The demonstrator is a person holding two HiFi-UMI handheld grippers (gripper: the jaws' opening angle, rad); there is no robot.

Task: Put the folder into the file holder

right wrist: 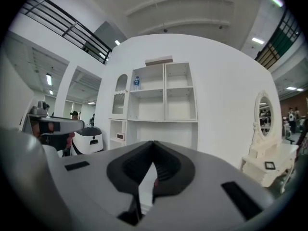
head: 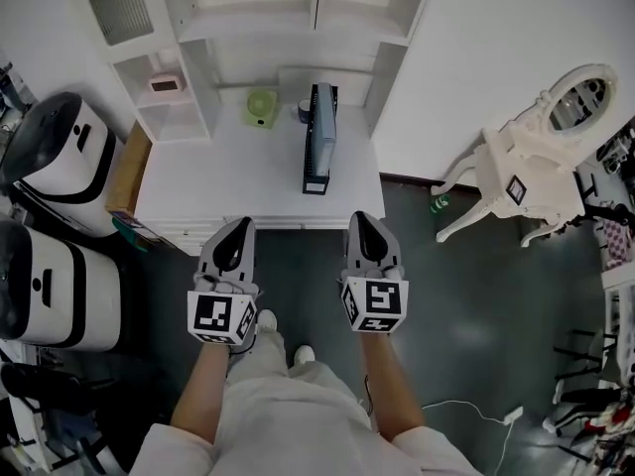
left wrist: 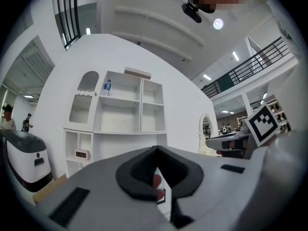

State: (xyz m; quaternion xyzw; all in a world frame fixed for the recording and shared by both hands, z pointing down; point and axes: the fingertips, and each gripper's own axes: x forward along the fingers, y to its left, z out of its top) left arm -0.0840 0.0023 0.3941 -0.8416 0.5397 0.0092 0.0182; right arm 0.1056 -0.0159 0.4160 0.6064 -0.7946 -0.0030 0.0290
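White desk [head: 228, 181] and white shelves [head: 189, 28] stand against the wall, and the folder [head: 324, 127] is on the desk toward its right side. It stands upright on its edge inside the dark holder [head: 316, 180], which runs front to back, one short end facing the person. A small green thing [head: 261, 107] sits just left of the holder's far end, and a clock [head: 166, 84] is in a low cubby of the shelves.

Both grippers are held level over the dark floor [head: 466, 296], short of the desk's front edge and well apart from the holder. The left gripper [head: 241, 224] has its jaws closed tip to tip with nothing between them. The right gripper [head: 359, 217] is the same, with its jaws together and empty. They sit side by side with a gap between, and the holder lies beyond that gap, closer to the right one.

A white chair [head: 526, 172] stands off to the right of the desk. Two white machines [head: 60, 147] with black trim stand to the left, with a brown board [head: 129, 167] between them and the desk.
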